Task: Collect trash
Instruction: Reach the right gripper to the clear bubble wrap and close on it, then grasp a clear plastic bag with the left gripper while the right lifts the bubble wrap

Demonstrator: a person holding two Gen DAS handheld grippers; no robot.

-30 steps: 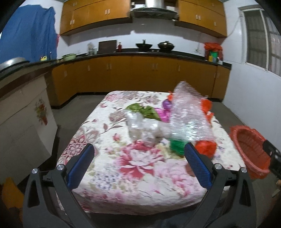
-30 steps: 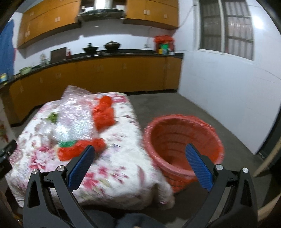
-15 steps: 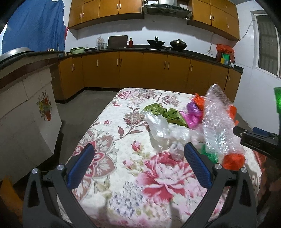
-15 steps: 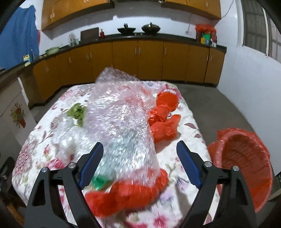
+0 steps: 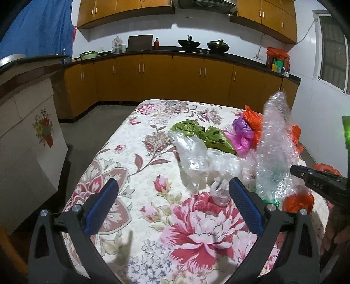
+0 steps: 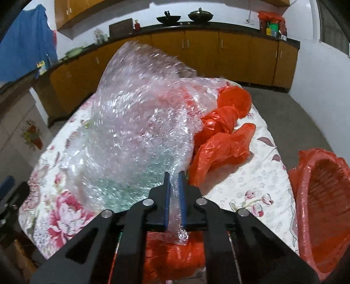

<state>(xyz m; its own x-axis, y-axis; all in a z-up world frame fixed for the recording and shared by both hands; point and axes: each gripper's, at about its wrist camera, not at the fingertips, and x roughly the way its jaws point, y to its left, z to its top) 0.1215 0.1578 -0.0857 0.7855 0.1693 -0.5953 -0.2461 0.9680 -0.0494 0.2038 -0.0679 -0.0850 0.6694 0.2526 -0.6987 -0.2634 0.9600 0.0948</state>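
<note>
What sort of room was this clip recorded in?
Most likely a home kitchen: orange-brown cabinets run under a dark countertop, two woks sit on it, and a range hood hangs above.

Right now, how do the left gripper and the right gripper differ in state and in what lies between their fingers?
The left gripper stands wide open; the right gripper is shut on the bubble wrap, having just closed.
Nothing sits between the left gripper's fingers, which hover over the flowered tablecloth; the right gripper's pads pinch a fold of wrap.
The left gripper is short of the trash pile; the right gripper is at its edge.
Both have blue pads and point down at the table.
</note>
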